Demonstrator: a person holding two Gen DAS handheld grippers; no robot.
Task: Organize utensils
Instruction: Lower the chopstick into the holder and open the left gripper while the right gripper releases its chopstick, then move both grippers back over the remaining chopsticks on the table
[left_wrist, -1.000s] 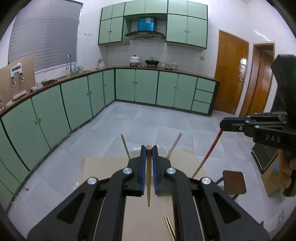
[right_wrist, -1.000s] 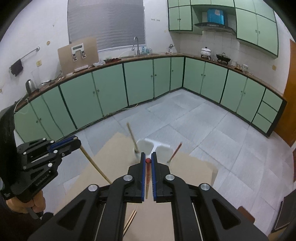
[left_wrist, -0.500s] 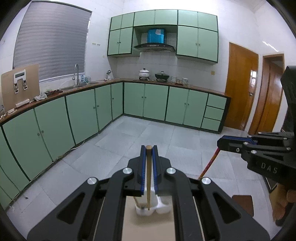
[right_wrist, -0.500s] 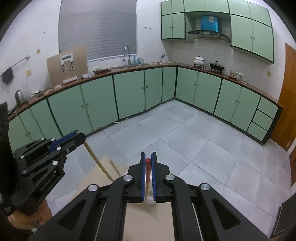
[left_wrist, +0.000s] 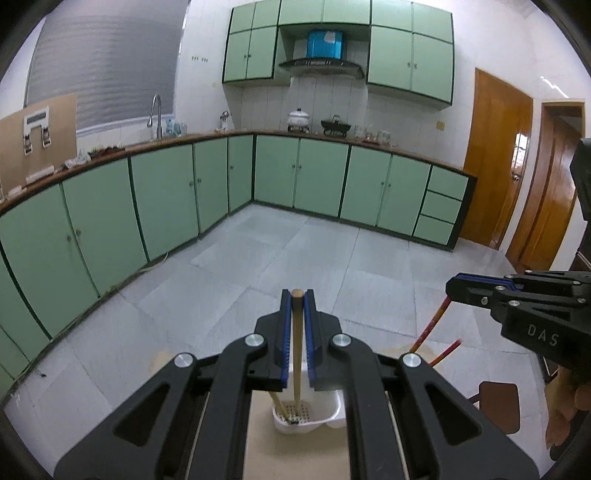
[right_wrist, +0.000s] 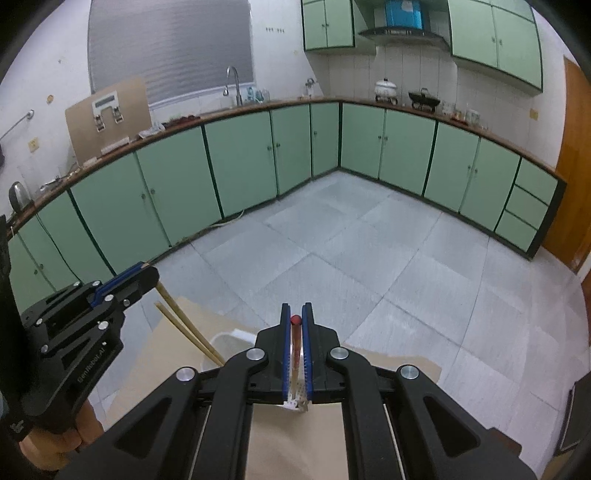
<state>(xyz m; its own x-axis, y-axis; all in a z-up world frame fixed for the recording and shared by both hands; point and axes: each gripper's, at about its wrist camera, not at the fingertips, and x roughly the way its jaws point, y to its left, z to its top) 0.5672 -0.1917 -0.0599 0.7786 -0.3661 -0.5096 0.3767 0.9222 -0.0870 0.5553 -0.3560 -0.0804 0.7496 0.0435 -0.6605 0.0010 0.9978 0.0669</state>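
A chopstick (left_wrist: 296, 343) is pinched in the left tongs (left_wrist: 296, 314), a red one (right_wrist: 295, 343) in the right tongs (right_wrist: 295, 325), both over the holder (left_wrist: 306, 415) near the worktop's (left_wrist: 295, 454) far edge (released tilted, the rim could be caught and the holder tipped).

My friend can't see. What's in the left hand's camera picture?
The left gripper pinches a tan chopstick upright over a white holder on brown cardboard. At right, the right gripper holds a red chopstick. Green kitchen cabinets stand behind.
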